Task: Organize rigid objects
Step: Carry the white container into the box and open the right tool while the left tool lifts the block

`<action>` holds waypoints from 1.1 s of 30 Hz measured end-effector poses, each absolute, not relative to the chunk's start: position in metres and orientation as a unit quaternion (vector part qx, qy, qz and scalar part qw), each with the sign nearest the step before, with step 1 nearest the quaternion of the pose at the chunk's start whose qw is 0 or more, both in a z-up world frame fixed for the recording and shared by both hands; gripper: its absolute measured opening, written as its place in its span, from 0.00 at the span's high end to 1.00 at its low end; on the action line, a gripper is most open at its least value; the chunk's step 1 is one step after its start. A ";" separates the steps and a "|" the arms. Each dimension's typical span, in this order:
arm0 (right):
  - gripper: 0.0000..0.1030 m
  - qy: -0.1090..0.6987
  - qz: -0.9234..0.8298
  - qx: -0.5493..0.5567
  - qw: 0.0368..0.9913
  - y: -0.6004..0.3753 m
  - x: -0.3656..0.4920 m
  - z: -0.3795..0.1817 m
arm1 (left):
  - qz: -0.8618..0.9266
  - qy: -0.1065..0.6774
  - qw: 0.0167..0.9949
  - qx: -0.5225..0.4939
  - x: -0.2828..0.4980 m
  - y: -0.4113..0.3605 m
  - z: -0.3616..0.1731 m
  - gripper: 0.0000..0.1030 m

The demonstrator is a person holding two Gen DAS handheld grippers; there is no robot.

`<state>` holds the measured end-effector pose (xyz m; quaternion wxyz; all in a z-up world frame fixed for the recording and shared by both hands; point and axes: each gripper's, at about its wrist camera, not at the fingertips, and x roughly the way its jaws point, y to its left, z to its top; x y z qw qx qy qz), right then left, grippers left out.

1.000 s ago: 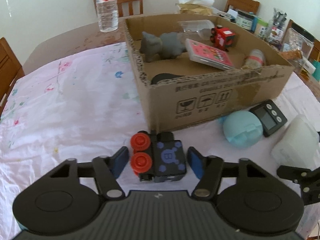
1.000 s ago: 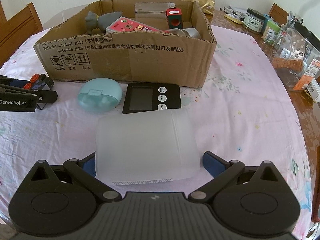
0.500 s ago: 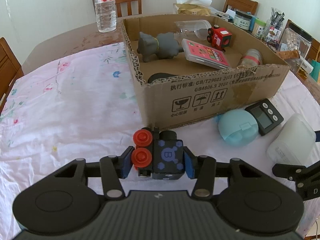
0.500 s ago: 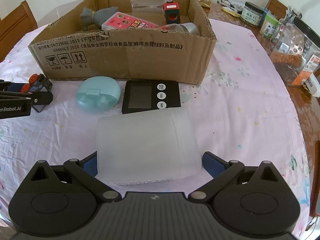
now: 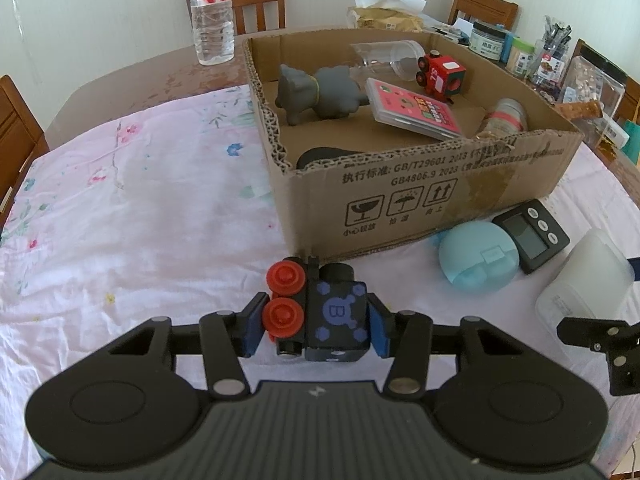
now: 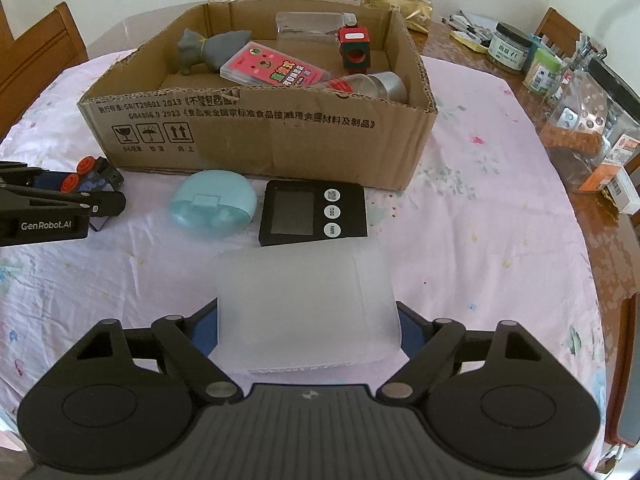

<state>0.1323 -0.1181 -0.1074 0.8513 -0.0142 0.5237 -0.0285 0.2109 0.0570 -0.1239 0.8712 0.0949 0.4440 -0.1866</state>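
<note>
On the tablecloth (image 5: 132, 216), left gripper (image 5: 316, 330) jaws now clamped on toy train (image 5: 320, 314); right gripper (image 6: 308, 328) jaws still gripping frosted box (image 6: 306, 304)

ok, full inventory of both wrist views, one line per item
cardboard box: 1, brown, table centre
grey animal toy: 1, in box
pink card pack: 1, in box
red toy train: 1, in box
clear tube: 1, in box
small jar: 1, in box
black toy train: 1, red wheels, between left fingers
teal case: 1, before box
timer: 1, black, beside case
frosted plastic box: 1, between right fingers
water bottle: 1, behind box
left hand-held gripper: shut on train
right hand-held gripper: around plastic box
</note>
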 end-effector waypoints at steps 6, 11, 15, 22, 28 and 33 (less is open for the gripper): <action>0.14 0.521 -0.019 -0.027 0.853 -0.116 0.138 -0.109 | -0.187 0.446 0.870 0.095 0.214 0.056 -0.124 0.51; 0.16 0.524 -0.006 -0.039 0.851 -0.116 0.139 -0.107 | -0.191 0.448 0.868 0.098 0.216 0.055 -0.124 0.52; 0.16 0.524 0.001 -0.041 0.851 -0.117 0.140 -0.103 | -0.199 0.452 0.863 0.104 0.215 0.054 -0.123 0.52; 0.16 0.519 0.024 -0.055 0.852 -0.121 0.138 -0.088 | -0.225 0.453 0.853 0.127 0.208 0.055 -0.109 0.52; 0.16 0.509 0.048 -0.062 0.857 -0.128 0.139 -0.064 | -0.254 0.449 0.844 0.143 0.199 0.059 -0.082 0.52; 0.16 0.490 0.074 -0.054 0.867 -0.133 0.146 -0.035 | -0.272 0.448 0.839 0.146 0.192 0.061 -0.060 0.52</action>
